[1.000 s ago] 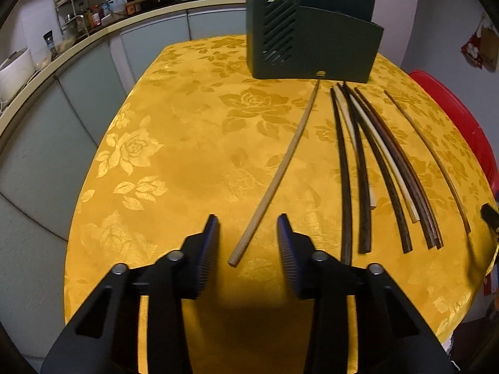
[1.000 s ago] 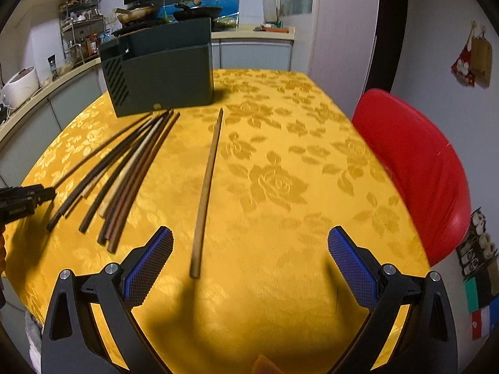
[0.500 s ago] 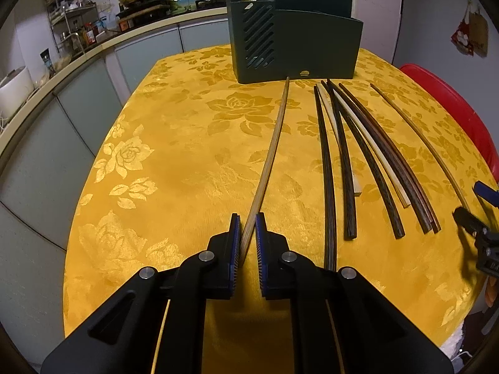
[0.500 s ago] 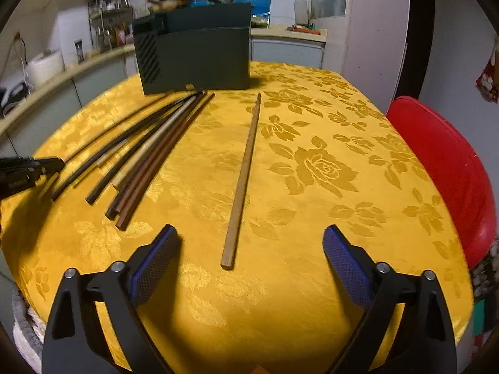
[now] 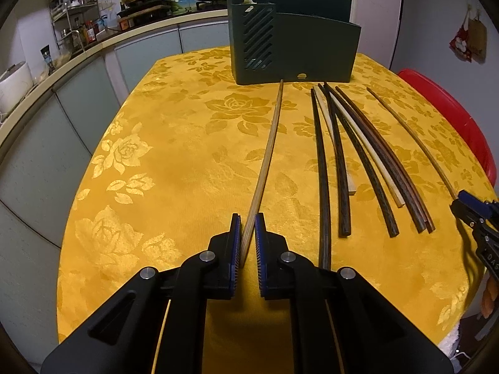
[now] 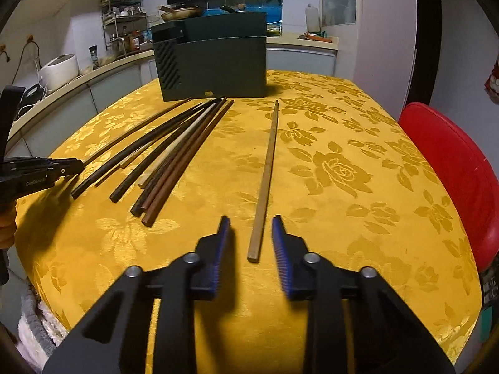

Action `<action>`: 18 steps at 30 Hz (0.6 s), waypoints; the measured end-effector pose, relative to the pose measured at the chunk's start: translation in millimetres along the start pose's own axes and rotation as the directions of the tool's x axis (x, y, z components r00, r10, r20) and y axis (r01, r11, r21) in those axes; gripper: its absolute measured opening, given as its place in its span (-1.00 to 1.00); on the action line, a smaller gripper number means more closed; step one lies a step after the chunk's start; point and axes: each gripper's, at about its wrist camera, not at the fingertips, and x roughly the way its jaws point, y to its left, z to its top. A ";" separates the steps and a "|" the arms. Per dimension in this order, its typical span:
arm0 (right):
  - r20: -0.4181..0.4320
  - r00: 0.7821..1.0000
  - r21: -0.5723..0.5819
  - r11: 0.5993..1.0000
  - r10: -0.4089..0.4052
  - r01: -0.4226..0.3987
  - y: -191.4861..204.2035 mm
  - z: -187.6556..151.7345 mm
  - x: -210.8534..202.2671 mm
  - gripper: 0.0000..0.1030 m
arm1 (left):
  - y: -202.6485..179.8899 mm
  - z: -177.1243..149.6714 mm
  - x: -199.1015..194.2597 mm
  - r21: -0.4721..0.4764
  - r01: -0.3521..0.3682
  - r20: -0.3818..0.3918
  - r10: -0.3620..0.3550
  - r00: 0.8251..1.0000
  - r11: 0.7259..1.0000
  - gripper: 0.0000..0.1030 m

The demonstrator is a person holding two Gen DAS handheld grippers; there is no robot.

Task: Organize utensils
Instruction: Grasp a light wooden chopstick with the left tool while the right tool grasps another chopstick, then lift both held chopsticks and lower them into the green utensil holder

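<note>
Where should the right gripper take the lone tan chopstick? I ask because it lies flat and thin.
Grip the tan chopstick at its thick near end, coming from above with one finger on each long side. It lies alone on the tablecloth, pointing at the right gripper, whose open jaws already flank that end.

We see our left gripper (image 5: 248, 233) closed around the near end of a tan chopstick (image 5: 266, 155) on the yellow desk (image 5: 162, 155), beside dark chopsticks (image 5: 343, 168).

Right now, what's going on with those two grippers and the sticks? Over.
Left gripper shut on light bamboo chopstick. Right gripper open, straddling lone tan wooden chopstick, not gripping. Dark chopstick bundle lies beside; path to dark green holder box unobstructed.
</note>
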 end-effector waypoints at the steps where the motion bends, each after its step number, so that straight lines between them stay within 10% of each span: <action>1: 0.000 1.000 0.000 1.000 0.002 -0.002 0.1 -0.1 0.1 -0.82 | 0.0 -0.2 -0.1 -0.003 0.004 0.000 -0.004 1.000 1.000 -0.81; 18: 0.064 0.998 0.061 0.998 0.027 -0.031 -15.0 21.3 -36.3 -0.88 | -2.8 18.6 -65.3 0.009 0.002 0.164 -0.003 0.986 1.000 -0.87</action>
